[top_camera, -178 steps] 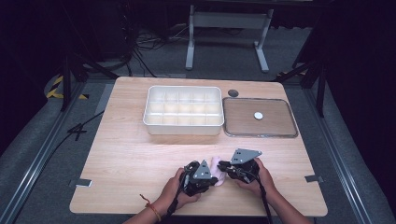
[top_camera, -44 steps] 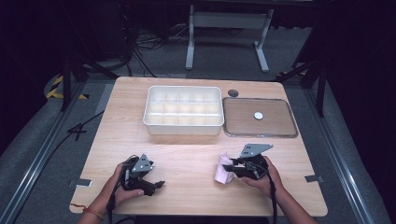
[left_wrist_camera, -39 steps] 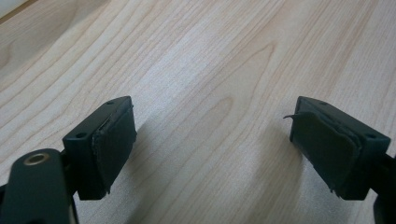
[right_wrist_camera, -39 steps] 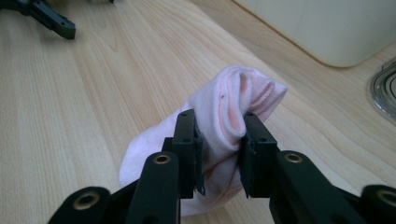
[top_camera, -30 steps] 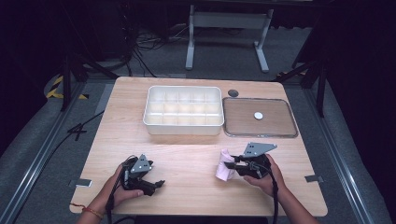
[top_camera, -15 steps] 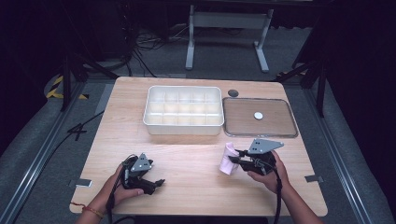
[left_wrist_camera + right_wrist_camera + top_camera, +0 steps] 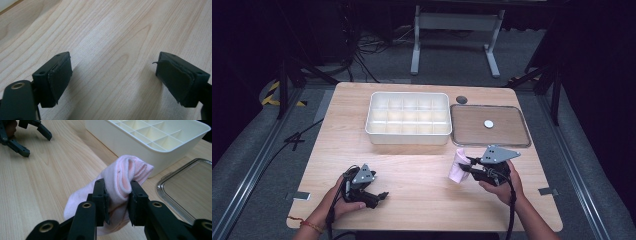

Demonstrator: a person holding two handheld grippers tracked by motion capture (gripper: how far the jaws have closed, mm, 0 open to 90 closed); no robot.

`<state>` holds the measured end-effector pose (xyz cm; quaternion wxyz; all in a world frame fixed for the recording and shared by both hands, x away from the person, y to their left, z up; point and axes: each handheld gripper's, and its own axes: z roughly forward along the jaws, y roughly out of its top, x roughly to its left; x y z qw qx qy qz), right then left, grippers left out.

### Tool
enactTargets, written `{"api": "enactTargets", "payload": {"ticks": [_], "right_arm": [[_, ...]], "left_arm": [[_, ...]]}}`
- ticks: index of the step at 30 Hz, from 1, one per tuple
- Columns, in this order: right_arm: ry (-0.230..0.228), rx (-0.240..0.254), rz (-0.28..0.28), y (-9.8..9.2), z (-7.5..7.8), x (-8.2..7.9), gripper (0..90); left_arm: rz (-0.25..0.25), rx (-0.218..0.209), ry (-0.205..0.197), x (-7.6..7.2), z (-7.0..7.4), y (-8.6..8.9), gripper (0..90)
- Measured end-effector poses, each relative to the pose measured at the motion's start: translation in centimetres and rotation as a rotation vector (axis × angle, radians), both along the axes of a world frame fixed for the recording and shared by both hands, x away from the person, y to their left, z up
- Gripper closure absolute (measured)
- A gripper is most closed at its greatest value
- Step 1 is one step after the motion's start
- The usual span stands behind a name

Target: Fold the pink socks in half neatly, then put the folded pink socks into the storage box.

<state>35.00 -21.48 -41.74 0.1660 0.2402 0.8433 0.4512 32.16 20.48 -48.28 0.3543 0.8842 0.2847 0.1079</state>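
Stretching across most of the high view, the wooden table (image 7: 422,200) is being used as the work surface, with everything else being carried on it. Toward its far edge a white compartment tray (image 7: 408,119) is being kept, divided into rows of small cells, and just beside it, on the right, a clear flat lid (image 7: 489,126) is lying with a small white disc (image 7: 488,123) on it. Near the front right, the right gripper (image 7: 463,166) is being held by a hand, and its jaws are being pressed onto a pale pink sock (image 7: 117,187); in the right gripper view the folded cloth is being squeezed between the two black pads, bulging up above them, while its lower part is hanging down toward the table. The sock is being kept close in front of the white tray and near the lid's front corner. At the front left, well apart from the sock, the left gripper (image 7: 379,196) is being held low over the table by the other hand; in the left gripper view (image 7: 113,80) its jaws are being kept spread wide, with bare wood between the pads and no object being touched.
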Motion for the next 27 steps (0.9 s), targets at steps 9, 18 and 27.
{"api": "enactTargets", "payload": {"ticks": [9, 18, 27], "right_arm": [[-0.022, 0.024, -0.02, -0.5, 0.6, 0.1, 71.2], [-0.044, 0.036, -0.026, -0.6, 1.2, 0.1, 71.2], [-0.055, 0.029, -0.032, -0.7, 1.5, 0.7, 71.2]], "left_arm": [[0.001, -0.001, -0.001, 0.0, 0.0, 0.0, 13.9], [0.002, -0.002, -0.001, 0.0, 0.0, 0.0, 13.9], [0.001, -0.005, 0.003, 0.0, 0.0, 0.0, 13.7]]}}
